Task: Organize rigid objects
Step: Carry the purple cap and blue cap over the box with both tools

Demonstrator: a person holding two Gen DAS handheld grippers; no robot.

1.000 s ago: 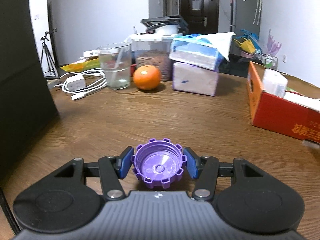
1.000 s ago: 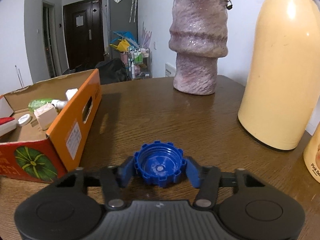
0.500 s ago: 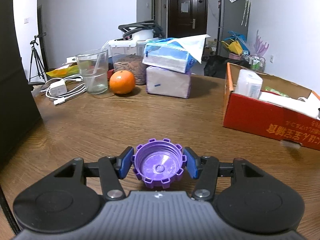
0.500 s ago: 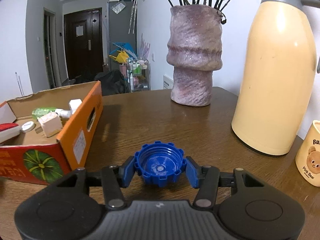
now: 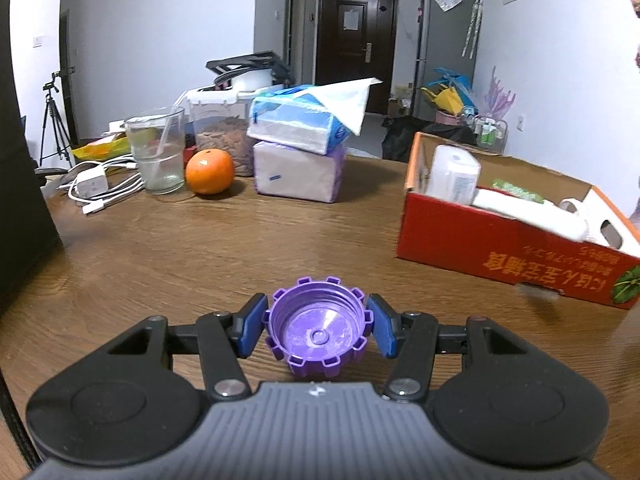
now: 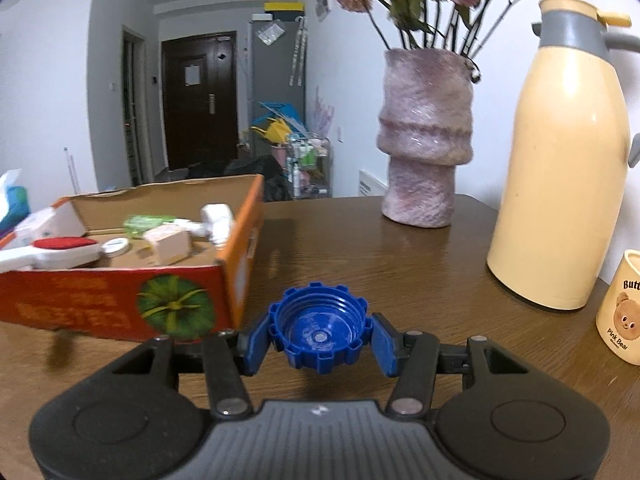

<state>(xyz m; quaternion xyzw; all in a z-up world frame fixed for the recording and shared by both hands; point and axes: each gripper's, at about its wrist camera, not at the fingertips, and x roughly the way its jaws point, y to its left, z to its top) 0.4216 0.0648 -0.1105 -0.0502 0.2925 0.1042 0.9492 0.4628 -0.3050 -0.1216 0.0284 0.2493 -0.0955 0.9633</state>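
My left gripper: jaws narrowed, pads clamping purple cap, open side up, above table. My right gripper: same grip on blue cap, beside cardboard box.

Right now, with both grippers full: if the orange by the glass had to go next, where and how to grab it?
Grip the orange across its widest middle, coming in level from the near, open table side. It is round, so off-centre pads would slip; the glass crowds its left and the tissue packs its right.

left gripper: black linkage, blue fingers, 2 silver screws, grey ribbed body | right gripper: same
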